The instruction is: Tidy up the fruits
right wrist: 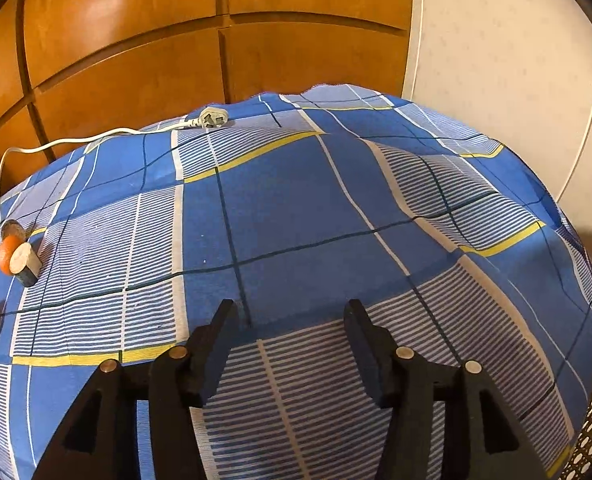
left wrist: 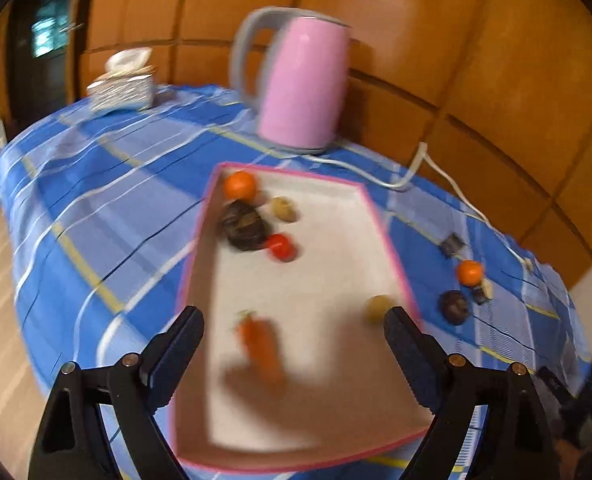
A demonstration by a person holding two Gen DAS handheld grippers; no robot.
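- Left wrist view is showing the left hand-held gripper hanging over a pink-edged tray; its jaws are standing wide apart and nothing is sitting between them.
- Inside the tray, an orange, a dark round fruit, a red fruit and a small yellowish fruit are lying close together at the far end.
- A carrot and another yellowish fruit are lying at the near end of the tray.
- On the surface, covered by a blue checked cloth, a second orange and a second dark fruit are lying to the right of the tray, outside it.
- A pink kettle is standing behind the tray, and its white cord is trailing to the right.
- Right wrist view is showing the right hand-held gripper over bare cloth; its jaws are partly open and are gripping nothing.
- The plug is lying at the far edge of the cloth.
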